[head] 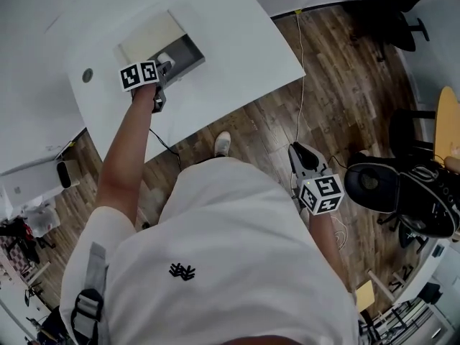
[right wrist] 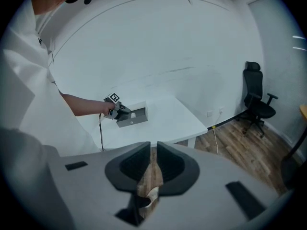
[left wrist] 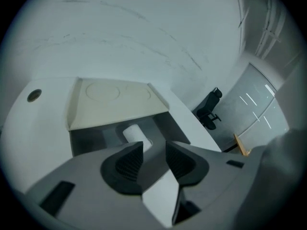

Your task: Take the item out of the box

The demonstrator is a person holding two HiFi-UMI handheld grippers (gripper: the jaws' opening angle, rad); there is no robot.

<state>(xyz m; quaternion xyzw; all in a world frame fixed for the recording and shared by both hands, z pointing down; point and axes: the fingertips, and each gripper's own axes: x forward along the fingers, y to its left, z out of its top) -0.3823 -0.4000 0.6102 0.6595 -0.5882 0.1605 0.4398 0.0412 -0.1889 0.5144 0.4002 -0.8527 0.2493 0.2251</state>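
Note:
An open box with a grey inside and a cream lid folded back lies on the white table. In the left gripper view a white cylinder rests in the box, just past the fingertips. My left gripper is open and tilted down at the box's near edge, with nothing between its pads. It also shows in the head view as left gripper. My right gripper hangs beside the person over the wooden floor. Closed to a thin slit, the right gripper is empty.
A round cable hole sits in the table left of the box. A yellow-tipped cable runs down the floor beyond the table's right edge. Black office chairs stand at the right, one chair against the wall.

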